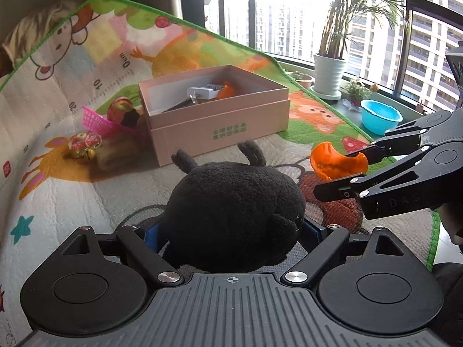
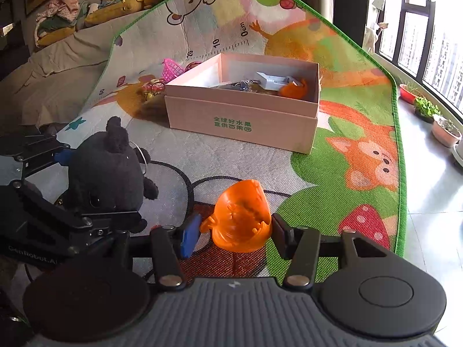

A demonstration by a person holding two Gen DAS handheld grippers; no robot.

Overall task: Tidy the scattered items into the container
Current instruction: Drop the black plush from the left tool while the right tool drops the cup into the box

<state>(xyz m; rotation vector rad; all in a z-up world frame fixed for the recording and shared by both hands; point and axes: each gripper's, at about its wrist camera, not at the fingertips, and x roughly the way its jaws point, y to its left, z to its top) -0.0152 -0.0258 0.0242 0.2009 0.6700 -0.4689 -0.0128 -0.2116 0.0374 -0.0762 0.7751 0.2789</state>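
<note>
My left gripper (image 1: pixel 231 228) is shut on a black plush toy (image 1: pixel 234 214), held above the play mat; the plush also shows in the right wrist view (image 2: pixel 107 170). My right gripper (image 2: pixel 235 231) is shut on an orange plastic toy (image 2: pixel 241 217), which also shows at the right of the left wrist view (image 1: pixel 337 163). The pink cardboard box (image 1: pixel 220 127) stands on the mat ahead of both grippers, open, with a white part, dark items and an orange piece (image 2: pixel 293 88) inside. The box also shows in the right wrist view (image 2: pixel 240 121).
Left of the box lie a pink plastic basket (image 1: pixel 94 121), an apple-like toy (image 1: pixel 119 108), a red-gold trinket (image 1: pixel 82 144) and a brown roll (image 1: pixel 115 153). A blue bowl (image 1: pixel 379 115) and potted plants (image 1: pixel 330 72) stand by the window beyond the mat's green edge (image 1: pixel 327 101).
</note>
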